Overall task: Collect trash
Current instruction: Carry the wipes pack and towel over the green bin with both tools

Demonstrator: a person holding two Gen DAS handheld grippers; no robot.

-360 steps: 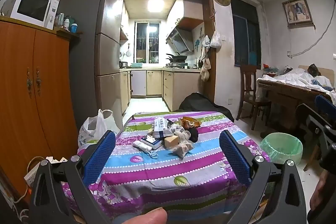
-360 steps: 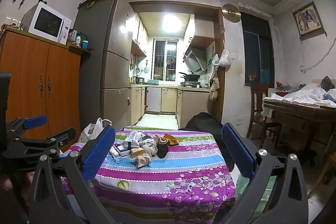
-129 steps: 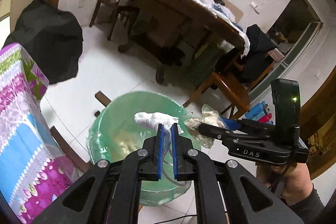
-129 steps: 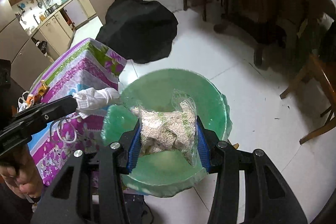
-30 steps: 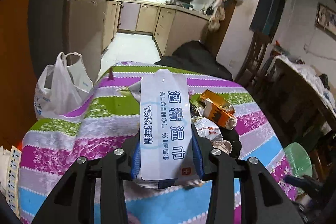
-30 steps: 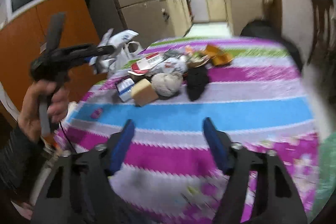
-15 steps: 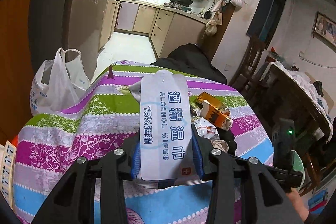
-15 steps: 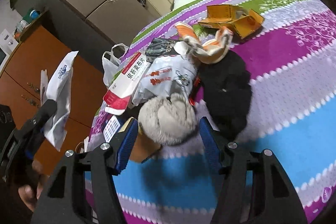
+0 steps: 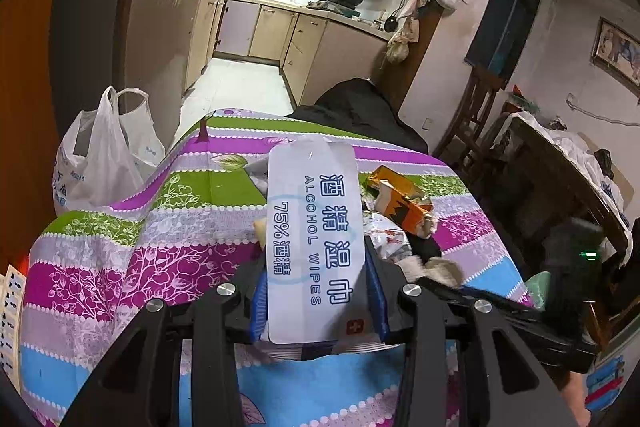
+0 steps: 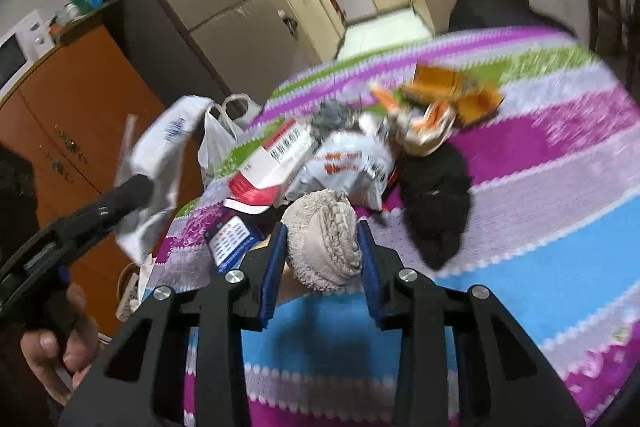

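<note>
Two wrist views over a table [image 9: 120,267] draped in a striped, flowered cloth, trash heaped mid-table.

Just changed: right claw [image 10: 322,259], wide and empty a second ago above the cloth, now down around a beige rag ball [image 10: 326,239], jaws closing with the ball between the blue pads [image 10: 272,267]; pads at its flanks, pressing or near to it. Left claw [image 9: 316,291] unchanged, clenched on a white wipes pack [image 9: 314,227] that stands up out of the jaws, lifted clear of the heap. Meaning for the task, as a judgement: one piece of trash already in hand, a second being taken, so both hands nearly loaded for a trip to the bin.

Left view only: wipes label readable, orange carton [image 9: 400,201] beyond the pack, a green bin rim [image 9: 536,287] low at right past the table edge, the right tool reaching in from the right, a white bag [image 9: 100,159] left of the table.

Right view only, and blurred: the ball itself between the pads, a black cloth [image 10: 436,199] just right of it, a red-and-white box [image 10: 272,163] and silver pouch [image 10: 352,163] behind, a small blue-printed packet [image 10: 234,241] at left, and the person's hand [image 10: 56,359] on the left tool's grip, pack aloft.
</note>
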